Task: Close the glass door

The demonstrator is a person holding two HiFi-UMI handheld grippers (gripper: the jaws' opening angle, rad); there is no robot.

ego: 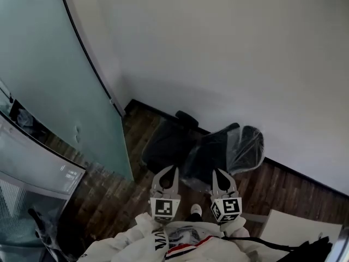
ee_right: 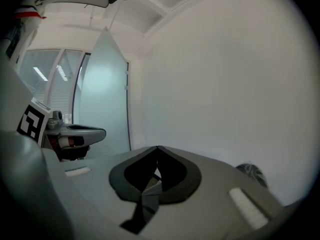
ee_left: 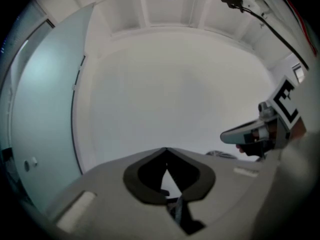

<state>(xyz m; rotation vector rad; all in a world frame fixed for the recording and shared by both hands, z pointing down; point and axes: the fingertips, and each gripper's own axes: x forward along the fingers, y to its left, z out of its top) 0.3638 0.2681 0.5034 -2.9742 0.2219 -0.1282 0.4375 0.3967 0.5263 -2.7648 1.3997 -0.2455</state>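
Observation:
The frosted glass door (ego: 54,70) stands swung open at the left, its free edge running down to the wood floor. Two small fittings (ego: 78,133) sit low on the pane. Both grippers are held side by side at the bottom centre, well to the right of the door and touching nothing. My left gripper (ego: 173,170) is shut and holds nothing. My right gripper (ego: 216,172) is shut and holds nothing. The left gripper view shows the door (ee_left: 42,109) at its left and meeting jaw tips (ee_left: 166,148). In the right gripper view the door (ee_right: 102,94) stands left of the wall, and that gripper (ee_right: 157,147) is shut.
A black office chair (ego: 218,146), partly wrapped in clear plastic, stands against the white wall (ego: 229,53) just beyond the grippers. A curved glass partition (ego: 32,165) fills the lower left. A pale board or tabletop (ego: 294,225) lies at the lower right. Dark wood floor (ego: 109,195) runs between them.

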